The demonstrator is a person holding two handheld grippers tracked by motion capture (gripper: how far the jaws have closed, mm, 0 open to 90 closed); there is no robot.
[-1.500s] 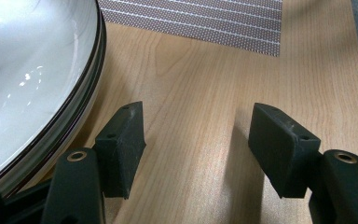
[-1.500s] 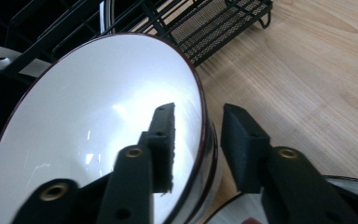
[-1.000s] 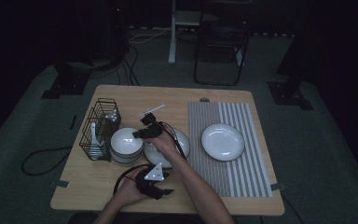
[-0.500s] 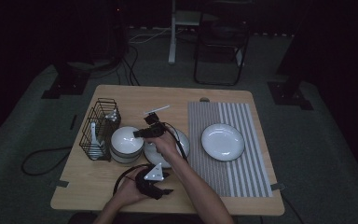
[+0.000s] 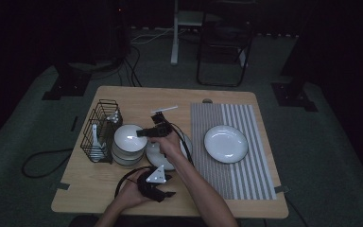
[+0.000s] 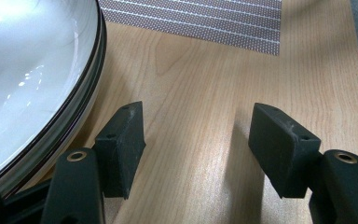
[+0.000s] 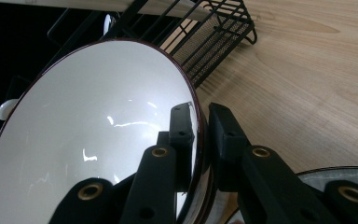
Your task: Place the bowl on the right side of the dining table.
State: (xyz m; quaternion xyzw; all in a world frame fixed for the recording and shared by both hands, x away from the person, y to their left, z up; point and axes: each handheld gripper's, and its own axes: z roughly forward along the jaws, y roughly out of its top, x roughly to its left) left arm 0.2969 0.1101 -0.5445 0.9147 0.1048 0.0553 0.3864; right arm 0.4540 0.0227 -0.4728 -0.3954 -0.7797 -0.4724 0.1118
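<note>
A white bowl (image 5: 128, 136) with a dark rim tops a stack of bowls at the table's left middle. My right gripper (image 5: 142, 133) reaches it from the right and is shut on its rim. In the right gripper view, one jaw lies inside the bowl (image 7: 98, 140) and the other outside, with the gripper (image 7: 200, 112) pinching the edge. My left gripper (image 5: 166, 187) rests near the table's front edge, below a stack of white plates (image 5: 168, 152). It (image 6: 198, 126) stands open over bare wood, with the plates (image 6: 28, 70) close on its left.
A black wire rack (image 5: 101, 130) holding a white spoon stands left of the bowls. A single white plate (image 5: 225, 143) lies on the striped mat (image 5: 246, 175) at the right. A small white stick (image 5: 164, 109) lies behind the bowls. A chair stands beyond the table.
My right gripper has edged slightly left along the bowl's rim. The left gripper has stayed where it was.
</note>
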